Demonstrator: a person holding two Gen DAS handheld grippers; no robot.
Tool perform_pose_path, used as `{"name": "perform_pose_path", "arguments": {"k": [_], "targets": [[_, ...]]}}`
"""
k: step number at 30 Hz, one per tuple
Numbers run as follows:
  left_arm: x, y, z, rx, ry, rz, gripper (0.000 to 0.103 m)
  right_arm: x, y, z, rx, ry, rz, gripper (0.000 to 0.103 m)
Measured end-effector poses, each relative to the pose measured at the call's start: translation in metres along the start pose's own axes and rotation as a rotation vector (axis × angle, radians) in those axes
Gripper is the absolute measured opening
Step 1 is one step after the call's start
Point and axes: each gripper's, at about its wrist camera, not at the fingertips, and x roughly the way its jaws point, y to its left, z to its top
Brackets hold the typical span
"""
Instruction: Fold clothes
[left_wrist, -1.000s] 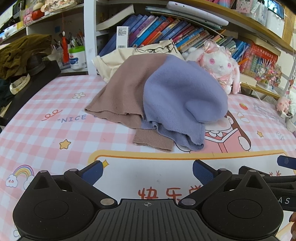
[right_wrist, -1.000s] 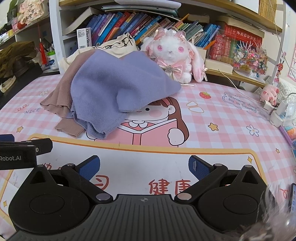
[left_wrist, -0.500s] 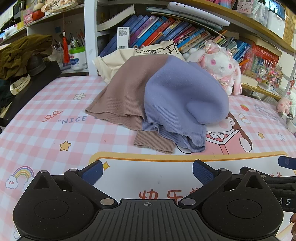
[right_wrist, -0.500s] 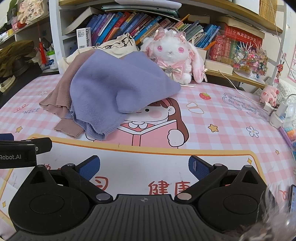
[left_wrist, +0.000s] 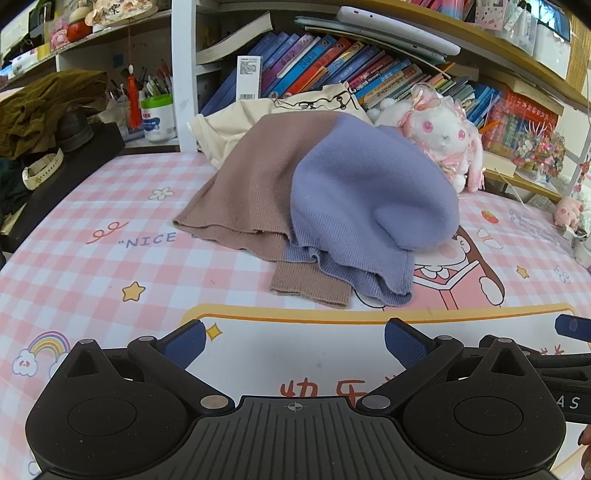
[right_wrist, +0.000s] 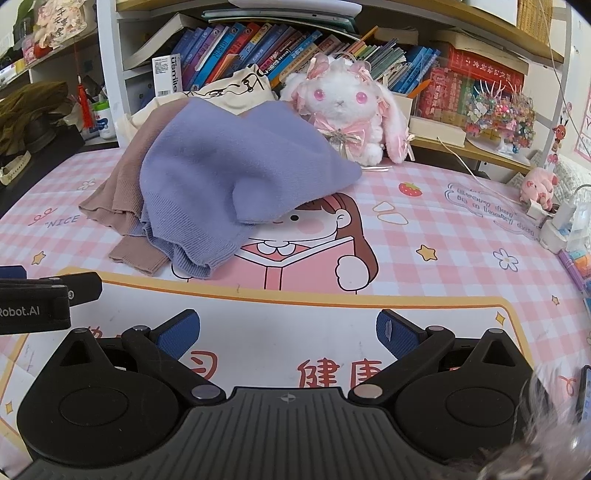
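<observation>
A crumpled sweater, half brown and half lavender (left_wrist: 332, 206) (right_wrist: 221, 177), lies heaped on the pink checked table mat (left_wrist: 92, 266) (right_wrist: 443, 258), over a cream garment (left_wrist: 236, 122) (right_wrist: 236, 92). My left gripper (left_wrist: 295, 341) is open and empty, just short of the sweater's hem. My right gripper (right_wrist: 288, 332) is open and empty, to the right of the left one and nearer than the sweater. The left gripper shows at the left edge of the right wrist view (right_wrist: 37, 299).
A white plush rabbit (left_wrist: 443, 136) (right_wrist: 347, 107) sits behind the sweater against a bookshelf (left_wrist: 332, 66) (right_wrist: 258, 48). A black case with dark clothes and a watch (left_wrist: 55, 155) is at the left. Chargers and small items (right_wrist: 561, 221) lie at the right edge.
Both grippers have moved slightly forward toward the sweater. Jaws stay open. The clothes have not moved.
</observation>
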Motion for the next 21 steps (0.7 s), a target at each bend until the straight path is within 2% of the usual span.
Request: {"name": "perform_pose_path", "arguments": {"k": [21], "targets": [[0.0000,-0.0028,-0.0040,0.033,0.019,-0.017,0.103,0.0005,-0.0004,-0.0066,0.015,0.024,-0.001,0.103]]}}
